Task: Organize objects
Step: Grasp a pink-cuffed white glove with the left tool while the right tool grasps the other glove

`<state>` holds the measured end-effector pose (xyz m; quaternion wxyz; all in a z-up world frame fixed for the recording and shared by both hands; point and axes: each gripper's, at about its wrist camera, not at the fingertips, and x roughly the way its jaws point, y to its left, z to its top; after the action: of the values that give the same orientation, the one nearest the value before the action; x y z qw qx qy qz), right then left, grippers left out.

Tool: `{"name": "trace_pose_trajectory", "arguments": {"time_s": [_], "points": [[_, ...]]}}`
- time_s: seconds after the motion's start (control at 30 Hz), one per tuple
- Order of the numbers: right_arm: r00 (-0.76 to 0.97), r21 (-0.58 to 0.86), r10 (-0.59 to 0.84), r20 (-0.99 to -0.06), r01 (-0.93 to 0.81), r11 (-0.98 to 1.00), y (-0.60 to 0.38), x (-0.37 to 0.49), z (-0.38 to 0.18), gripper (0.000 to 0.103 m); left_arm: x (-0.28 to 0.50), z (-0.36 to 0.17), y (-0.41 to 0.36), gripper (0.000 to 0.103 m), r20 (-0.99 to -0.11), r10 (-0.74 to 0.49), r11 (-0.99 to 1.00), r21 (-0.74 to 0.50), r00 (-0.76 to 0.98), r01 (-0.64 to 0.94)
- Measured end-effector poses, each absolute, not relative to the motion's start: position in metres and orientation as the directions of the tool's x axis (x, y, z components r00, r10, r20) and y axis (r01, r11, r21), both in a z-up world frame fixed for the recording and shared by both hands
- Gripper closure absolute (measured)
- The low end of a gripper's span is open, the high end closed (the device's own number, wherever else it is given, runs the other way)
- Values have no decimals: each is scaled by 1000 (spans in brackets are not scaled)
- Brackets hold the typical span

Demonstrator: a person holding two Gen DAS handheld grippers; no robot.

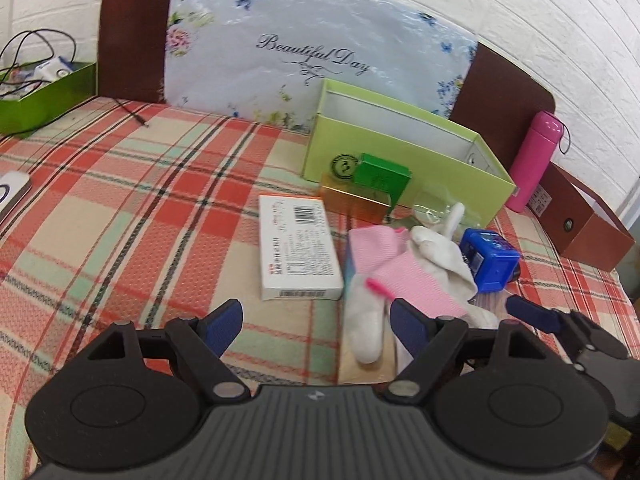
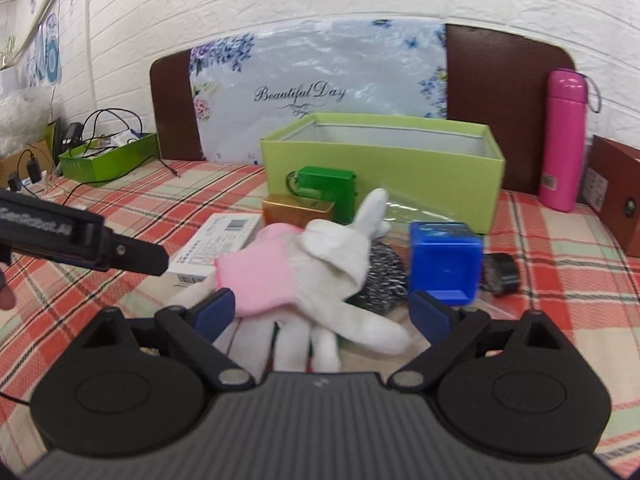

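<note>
We take the open light-green box point(image 2: 380, 168) as our landmark; it sits on the plaid bedspread point(image 1: 120, 208) before the floral cushion point(image 1: 320, 52), and what we see of its pale inside holds nothing. Right against its front wall stand a small dark-green box point(image 2: 326, 192) and an amber box point(image 2: 298, 210). Nearer us from those lies a white carton with a barcode point(image 1: 298, 248), and beside it the plush rabbit in a pink top point(image 2: 304, 272), lying over a metal scouring pad point(image 2: 384, 276). A blue cube-shaped box point(image 2: 444, 260) stands in front of the landmark's right end, a roll of black tape point(image 2: 500, 272) just beside it. Right of the landmark stand a pink flask point(image 2: 562, 140) and a brown box point(image 2: 616, 196). Far to its left, a darker green box point(image 2: 108, 158) holds cables and small gadgets. Our left gripper point(image 1: 316, 320) is spread wide above the bedspread, grasping nothing. Our right gripper point(image 2: 324, 312) is also released, its jaws apart on either side of the rabbit's legs without pressing them.
</note>
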<state>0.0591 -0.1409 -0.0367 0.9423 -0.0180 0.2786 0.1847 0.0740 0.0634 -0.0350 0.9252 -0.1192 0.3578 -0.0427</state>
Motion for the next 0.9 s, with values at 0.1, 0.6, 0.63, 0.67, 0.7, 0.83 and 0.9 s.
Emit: {"name": "trace_pose_trajectory", "arguments": {"time_s": [0.1, 0.6, 0.63, 0.67, 0.7, 0.83, 0.9], "points": [[755, 92, 351, -554, -364, 927, -133, 70, -44, 22, 74, -36, 72, 19, -653, -179, 960, -279, 736, -15], [826, 58, 285, -486, -295, 954, -194, 21, 3, 97, 89, -47, 22, 19, -642, -329, 938, -303, 692, 165], [823, 58, 279, -494, -289, 956, -200, 17, 2, 97, 94, -48, 15, 19, -640, -330, 940, -291, 694, 179], [820, 56, 271, -505, -282, 958, -205, 13, 1, 97, 100, -49, 8, 19, -640, -330, 941, -279, 694, 189], [814, 52, 263, -517, -277, 959, -208, 9, -2, 97, 106, -50, 1, 19, -642, -326, 943, -268, 694, 196], [790, 59, 253, -559, -267, 962, -216, -1, -14, 97, 127, -60, -21, 24, -667, -278, 961, -190, 691, 203], [775, 72, 257, -577, -266, 961, -217, -4, -18, 97, 129, -61, -25, 60, -664, -220, 974, -107, 714, 201]]}}
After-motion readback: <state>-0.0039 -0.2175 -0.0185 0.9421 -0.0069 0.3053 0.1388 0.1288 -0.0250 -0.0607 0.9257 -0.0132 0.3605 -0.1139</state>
